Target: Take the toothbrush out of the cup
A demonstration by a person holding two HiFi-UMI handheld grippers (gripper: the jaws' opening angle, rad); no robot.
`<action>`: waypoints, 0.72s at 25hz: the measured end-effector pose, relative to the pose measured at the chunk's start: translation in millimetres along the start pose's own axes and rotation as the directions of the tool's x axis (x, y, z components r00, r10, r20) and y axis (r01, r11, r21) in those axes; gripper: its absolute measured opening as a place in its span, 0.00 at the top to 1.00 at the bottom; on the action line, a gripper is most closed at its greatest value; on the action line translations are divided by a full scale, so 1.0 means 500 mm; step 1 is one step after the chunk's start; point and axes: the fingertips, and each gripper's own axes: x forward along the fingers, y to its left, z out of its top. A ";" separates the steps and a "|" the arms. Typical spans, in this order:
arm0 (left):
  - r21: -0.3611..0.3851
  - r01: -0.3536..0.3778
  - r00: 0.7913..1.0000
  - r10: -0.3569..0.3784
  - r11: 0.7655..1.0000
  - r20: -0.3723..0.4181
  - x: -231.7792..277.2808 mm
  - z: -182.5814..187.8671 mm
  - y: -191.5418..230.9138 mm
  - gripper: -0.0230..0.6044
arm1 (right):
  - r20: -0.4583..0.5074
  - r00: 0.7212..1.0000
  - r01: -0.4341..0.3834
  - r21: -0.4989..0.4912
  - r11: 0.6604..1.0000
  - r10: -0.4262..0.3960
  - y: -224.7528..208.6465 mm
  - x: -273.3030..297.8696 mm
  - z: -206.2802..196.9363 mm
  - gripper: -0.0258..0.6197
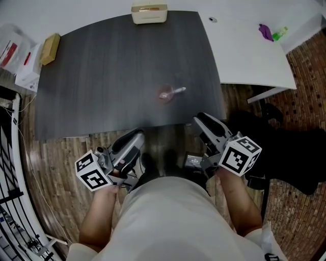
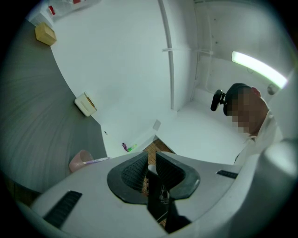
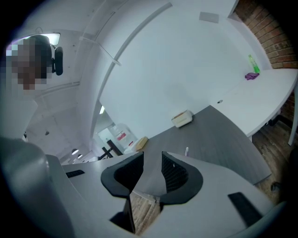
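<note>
Left tool [image 1: 136, 135] and right tool [image 1: 202, 119] are held close to the body over the wood floor [image 1: 61, 153], short of the dark counter [image 1: 102, 76]. Both are released with nothing between the jaws, the left's only narrowly apart. Pink cup [image 1: 164, 95] sits on the counter toward its near edge, well apart from both tools. The toothbrush [image 1: 178, 90] is in the cup, sticking out right. Beige box [image 1: 148, 14] at the far edge.

The left hand-held gripper [image 1: 127, 147] and the right hand-held gripper [image 1: 209, 126] are being held near the torso, forearms bent, jaws narrowly apart with nothing between them.
</note>
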 end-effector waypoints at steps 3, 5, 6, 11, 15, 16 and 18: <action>0.002 0.005 1.000 -0.005 1.000 -0.005 0.006 0.001 0.000 0.88 | 0.001 1.000 0.001 0.000 1.000 -0.001 -0.003 0.003 0.003 0.77; 0.003 0.007 1.000 -0.007 1.000 -0.008 0.009 0.002 0.001 0.88 | 0.006 1.000 0.003 0.006 1.000 -0.003 -0.005 0.005 0.006 0.77; 0.004 0.008 1.000 -0.008 1.000 -0.010 0.011 0.002 0.002 0.88 | 0.008 1.000 0.004 0.007 1.000 -0.004 -0.006 0.006 0.007 0.77; 0.004 0.012 1.000 -0.012 1.000 -0.020 0.017 0.002 0.007 0.88 | 0.002 1.000 0.014 0.000 1.000 -0.014 -0.013 0.009 0.009 0.77; 0.004 0.016 0.999 -0.016 1.000 -0.028 0.023 0.002 0.011 0.88 | 0.006 1.000 0.025 0.007 1.000 -0.025 -0.021 0.017 0.009 0.77; 0.005 0.019 0.999 -0.018 1.000 -0.030 0.024 0.002 0.013 0.88 | 0.006 1.000 0.027 0.008 1.000 -0.027 -0.022 0.019 0.009 0.77; 0.007 0.022 0.999 -0.022 1.000 -0.034 0.027 0.004 0.015 0.88 | 0.003 1.000 0.031 0.008 0.999 -0.031 -0.026 0.024 0.009 0.77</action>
